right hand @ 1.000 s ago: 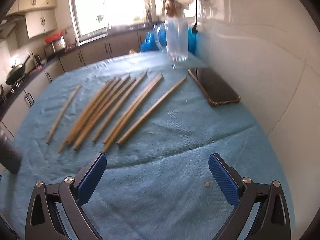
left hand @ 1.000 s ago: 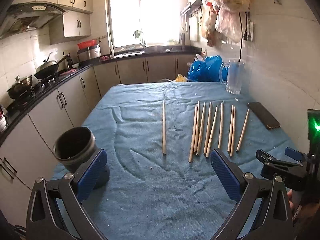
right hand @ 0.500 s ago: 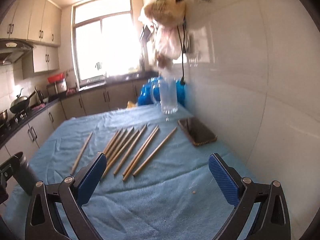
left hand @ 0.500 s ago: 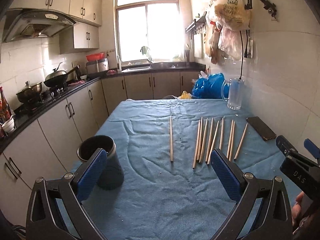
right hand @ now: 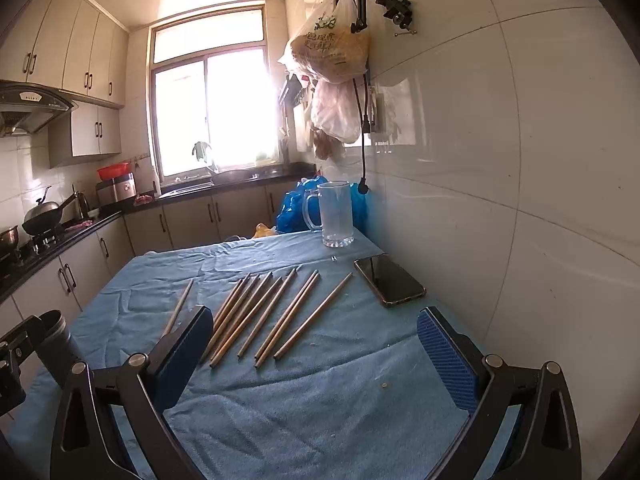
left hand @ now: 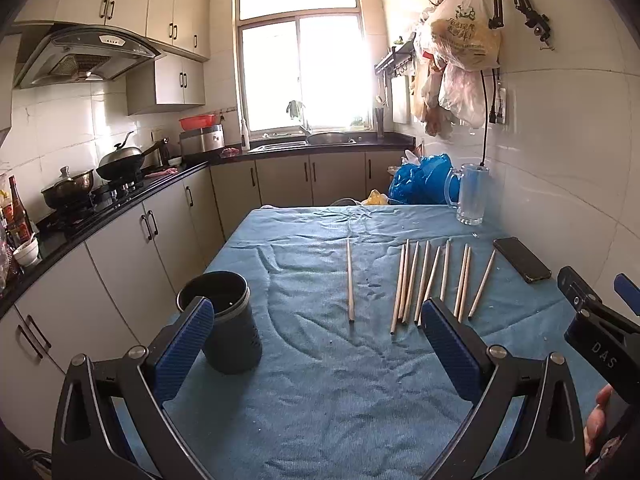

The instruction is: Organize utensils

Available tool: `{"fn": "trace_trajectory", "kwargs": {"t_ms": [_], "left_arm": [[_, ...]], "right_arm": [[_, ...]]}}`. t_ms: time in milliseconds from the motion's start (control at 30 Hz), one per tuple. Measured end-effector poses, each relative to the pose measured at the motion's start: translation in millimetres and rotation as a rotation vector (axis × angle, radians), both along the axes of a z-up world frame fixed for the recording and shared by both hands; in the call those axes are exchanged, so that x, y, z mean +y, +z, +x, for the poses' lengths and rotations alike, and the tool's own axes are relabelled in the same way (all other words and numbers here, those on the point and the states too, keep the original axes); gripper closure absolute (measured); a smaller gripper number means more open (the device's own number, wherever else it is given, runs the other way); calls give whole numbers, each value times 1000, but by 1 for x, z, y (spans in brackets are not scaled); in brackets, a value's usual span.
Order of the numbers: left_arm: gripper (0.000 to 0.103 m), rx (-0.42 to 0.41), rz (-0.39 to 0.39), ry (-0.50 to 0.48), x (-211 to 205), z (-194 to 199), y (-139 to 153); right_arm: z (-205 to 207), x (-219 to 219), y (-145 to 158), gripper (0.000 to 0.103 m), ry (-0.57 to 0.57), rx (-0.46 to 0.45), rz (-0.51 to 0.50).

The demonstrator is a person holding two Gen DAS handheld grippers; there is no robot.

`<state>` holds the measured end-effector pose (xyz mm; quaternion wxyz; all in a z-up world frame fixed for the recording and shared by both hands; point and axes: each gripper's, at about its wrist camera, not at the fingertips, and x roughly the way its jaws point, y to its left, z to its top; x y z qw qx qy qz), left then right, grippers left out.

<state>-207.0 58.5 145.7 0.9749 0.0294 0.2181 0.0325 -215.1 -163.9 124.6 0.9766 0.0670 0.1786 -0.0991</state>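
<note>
A: Left cam: our left gripper [left hand: 316, 332] is spread wide, empty. Dark holder [left hand: 224, 322] upright near the left table edge, nothing visible inside. Chopsticks [left hand: 424, 280] flat on the blue cloth [left hand: 320, 400].

B: Right cam: our right gripper [right hand: 314, 342] is gaping too, empty. Chopsticks [right hand: 264, 314] ahead; glass mug [right hand: 336, 216] looks empty, phone [right hand: 390, 280] beside them.

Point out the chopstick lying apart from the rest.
The lone chopstick nearest the dark holder; a clear gap of cloth separates it from the others.

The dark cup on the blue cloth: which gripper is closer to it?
Left. The cup stands just behind the left gripper, by its left finger. The right gripper is over by the wall, chopsticks in front.
</note>
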Motion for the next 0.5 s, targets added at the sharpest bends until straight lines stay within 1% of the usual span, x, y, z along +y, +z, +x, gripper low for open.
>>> {"fn": "trace_trajectory", "kwargs": {"t_ms": [233,500], "left_arm": [[0,-6,1,0,0,-5,0],[0,14,-7,-6,-1,-7,1]], "right_arm": [[-7,1,3,0,5,-13,1],[-8,0,2,0,5,-3,14]]}}
